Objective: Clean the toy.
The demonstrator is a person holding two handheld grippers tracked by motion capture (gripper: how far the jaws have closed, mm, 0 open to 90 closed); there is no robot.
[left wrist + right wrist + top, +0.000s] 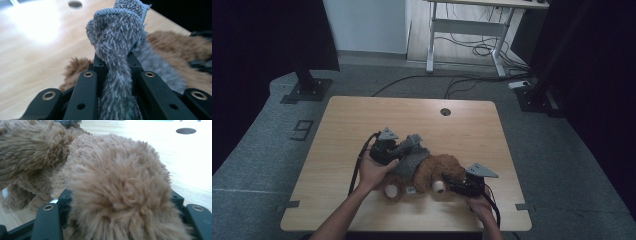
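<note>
A brown teddy bear (439, 172) lies near the front of the worktop (362, 125), part covered by a grey cloth (412, 161). The left hand-held gripper (115, 62) is clamped on a bunched fold of that cloth. The right hand-held gripper (120, 202) grips the bear's fur, which hides its jaw tips.

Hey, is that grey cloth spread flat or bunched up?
Bunched up. The grey cloth is gathered into a twisted wad, pinched in the left claw, draping onto the brown plush toy.
</note>
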